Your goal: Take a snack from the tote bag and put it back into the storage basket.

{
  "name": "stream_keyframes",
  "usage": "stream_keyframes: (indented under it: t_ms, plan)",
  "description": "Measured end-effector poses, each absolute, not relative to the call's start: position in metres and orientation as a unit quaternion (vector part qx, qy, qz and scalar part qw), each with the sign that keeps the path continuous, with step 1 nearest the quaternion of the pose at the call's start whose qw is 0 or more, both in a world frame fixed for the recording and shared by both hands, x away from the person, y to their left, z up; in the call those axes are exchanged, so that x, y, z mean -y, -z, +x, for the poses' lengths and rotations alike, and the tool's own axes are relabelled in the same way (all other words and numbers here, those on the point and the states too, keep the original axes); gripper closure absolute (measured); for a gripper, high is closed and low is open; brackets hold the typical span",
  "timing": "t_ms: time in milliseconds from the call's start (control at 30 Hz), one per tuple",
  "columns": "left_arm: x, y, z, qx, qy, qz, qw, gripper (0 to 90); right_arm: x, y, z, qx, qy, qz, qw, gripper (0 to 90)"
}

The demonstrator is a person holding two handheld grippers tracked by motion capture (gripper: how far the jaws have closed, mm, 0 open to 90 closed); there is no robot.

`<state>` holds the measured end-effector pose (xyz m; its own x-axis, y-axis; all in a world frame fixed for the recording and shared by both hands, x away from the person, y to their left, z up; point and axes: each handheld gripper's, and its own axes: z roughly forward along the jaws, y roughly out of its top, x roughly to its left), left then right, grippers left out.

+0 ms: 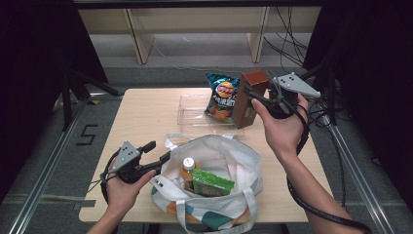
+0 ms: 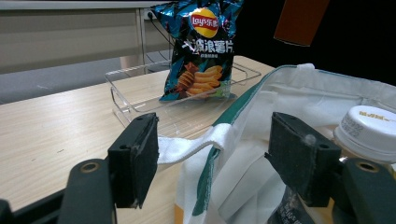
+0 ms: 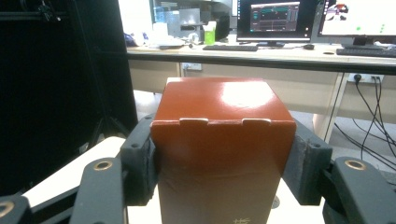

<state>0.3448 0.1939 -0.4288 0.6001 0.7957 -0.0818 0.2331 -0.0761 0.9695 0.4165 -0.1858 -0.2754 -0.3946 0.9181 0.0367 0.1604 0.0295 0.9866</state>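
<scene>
Box (image 1: 250,97): glossy reddish-brown, plain, small pale print low on one face.
Crisp bag (image 1: 221,96): dark teal-blue, red-and-yellow round logo, golden crisps pictured, white lettering.
Tote bag (image 1: 229,165): white, teal trim, an orange patch at 6 o'clock.
Bottle (image 1: 188,168): white cap, orange body.
Packet (image 1: 210,183): green.
Tray (image 1: 192,114): clear.
Bench (image 1: 141,117): pale wood grain.

"Lay's" logo we read on the crisp bag (image 2: 201,49), Chinese characters beneath it, a taped figure "5" on the floor (image 1: 86,135) left of the worktop (image 1: 141,117)
</scene>
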Motion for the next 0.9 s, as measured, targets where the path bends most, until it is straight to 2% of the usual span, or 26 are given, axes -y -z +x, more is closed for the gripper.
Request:
stream_keyframes:
  t_ms: [900]
  plan:
    - [-0.194, 0.430, 0.346, -0.372, -0.249, 0.688, 0.571, 32.9, 0.185, 0.283, 0.439, -0.617, -0.544, 0.452, 0.344, 39.4]
